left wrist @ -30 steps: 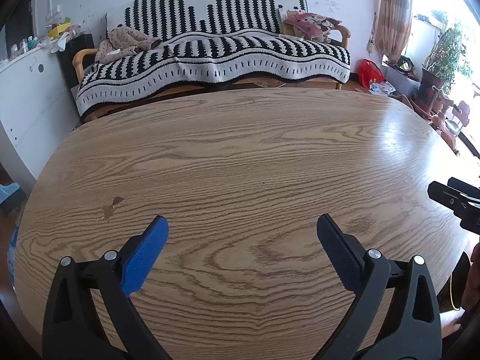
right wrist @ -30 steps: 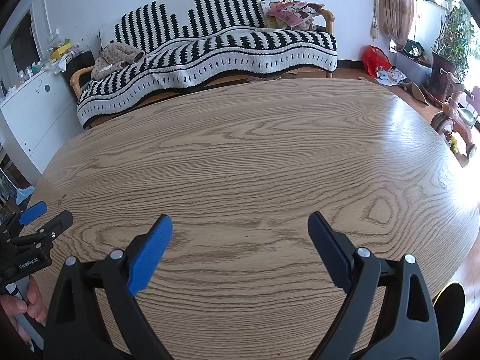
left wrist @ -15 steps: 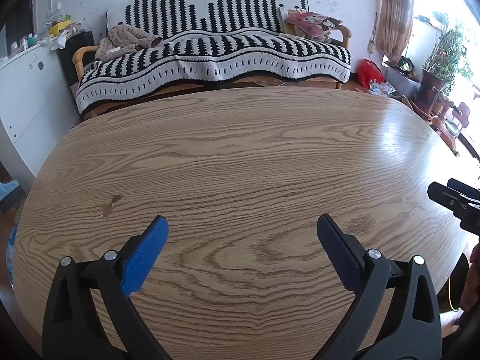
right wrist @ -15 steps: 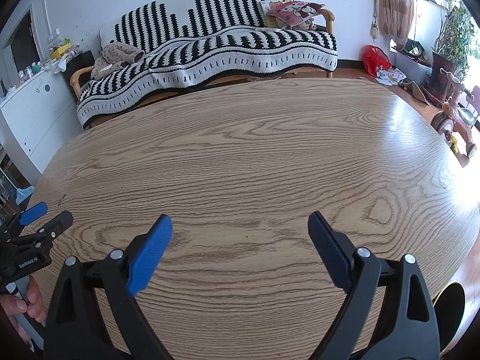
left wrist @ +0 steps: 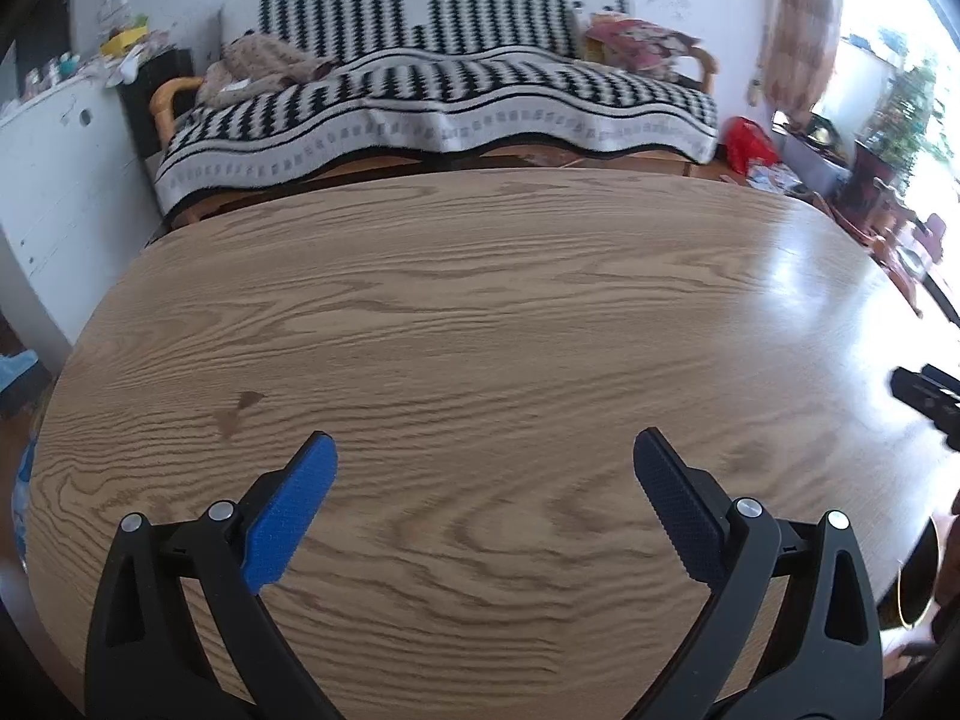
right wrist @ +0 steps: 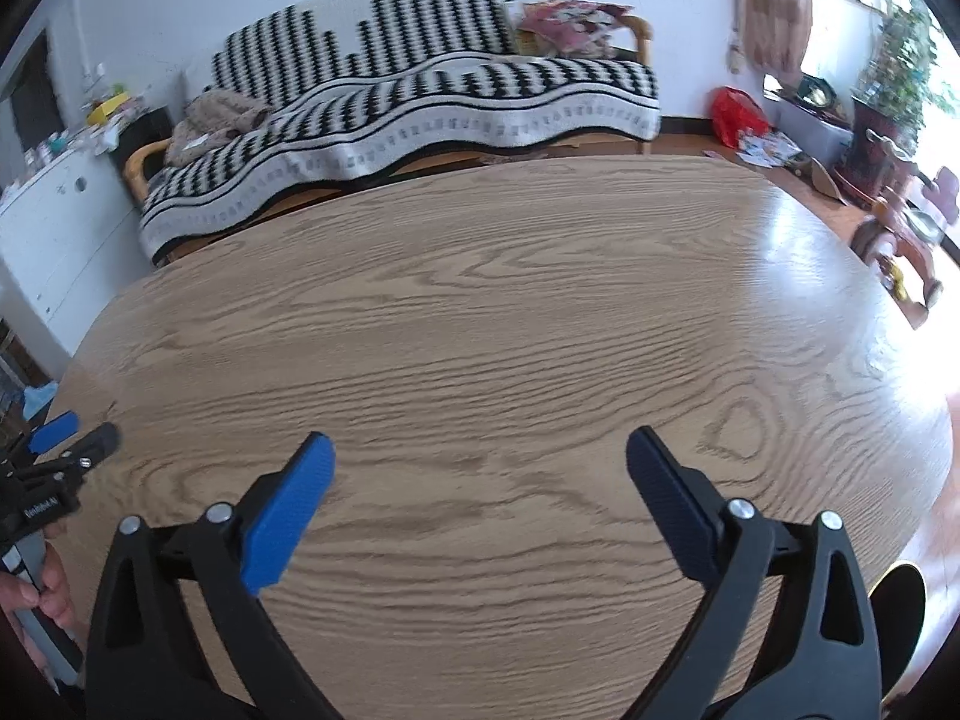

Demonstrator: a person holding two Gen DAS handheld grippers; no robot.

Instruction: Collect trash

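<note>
Still hunting for trash — nothing on the table

Left wrist view: left gripper [left wrist: 485, 468] spread wide, empty, over bare wooden table [left wrist: 480, 312]. Only a small dark stain [left wrist: 237, 411]. Best to scan beyond the tabletop.

Right wrist view: right gripper [right wrist: 477, 465] opening, nothing between the jaws. No bin, bag or trash visible — perhaps floor litter [right wrist: 762, 150] far right.

I see tabletop [left wrist: 480, 312] directly before both grippers. Sofa [left wrist: 444, 96] stands behind its far edge. Cabinet [left wrist: 54, 180] at far left. Plant [right wrist: 900, 66] at far right. Left gripper [left wrist: 483, 468] is left of right gripper [right wrist: 479, 465].
</note>
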